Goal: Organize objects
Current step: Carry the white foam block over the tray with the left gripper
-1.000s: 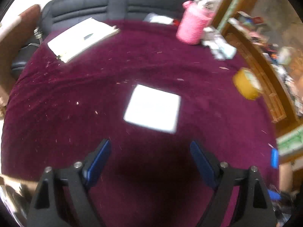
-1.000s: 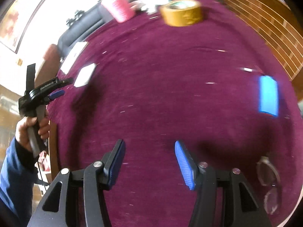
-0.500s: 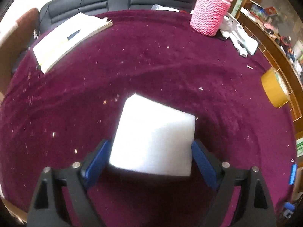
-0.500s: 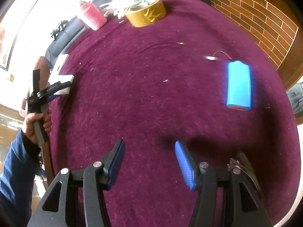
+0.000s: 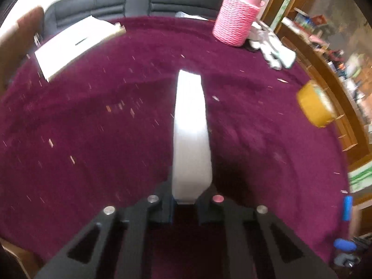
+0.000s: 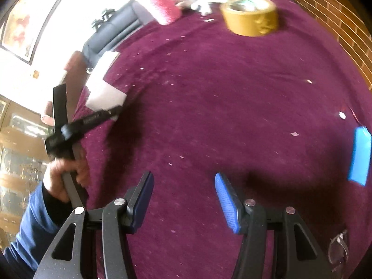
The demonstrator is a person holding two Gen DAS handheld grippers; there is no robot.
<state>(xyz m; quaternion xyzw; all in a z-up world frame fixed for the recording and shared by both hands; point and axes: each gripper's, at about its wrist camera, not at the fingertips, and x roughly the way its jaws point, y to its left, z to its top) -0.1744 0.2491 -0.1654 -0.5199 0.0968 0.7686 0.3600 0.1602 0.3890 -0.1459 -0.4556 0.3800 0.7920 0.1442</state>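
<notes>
Left tongs (image 5: 189, 201) squeeze the white sponge (image 5: 190, 130) thin to carry it.
Right tongs (image 6: 183, 200), half open and empty, hover with the blue battery pack (image 6: 359, 157) off to their right.

White foam block (image 5: 190, 134) is clamped edge-on by left gripper (image 5: 191, 200), jaws just closed; tape roll (image 5: 313, 104) at 2 o'clock.

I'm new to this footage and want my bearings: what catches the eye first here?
The white foam block, squeezed thin in the left gripper, whose jaws have just been closing on it, mid-table on the maroon cloth. Behind it stands a pink knitted bottle cover; right of it lies a yellow tape roll.
</notes>
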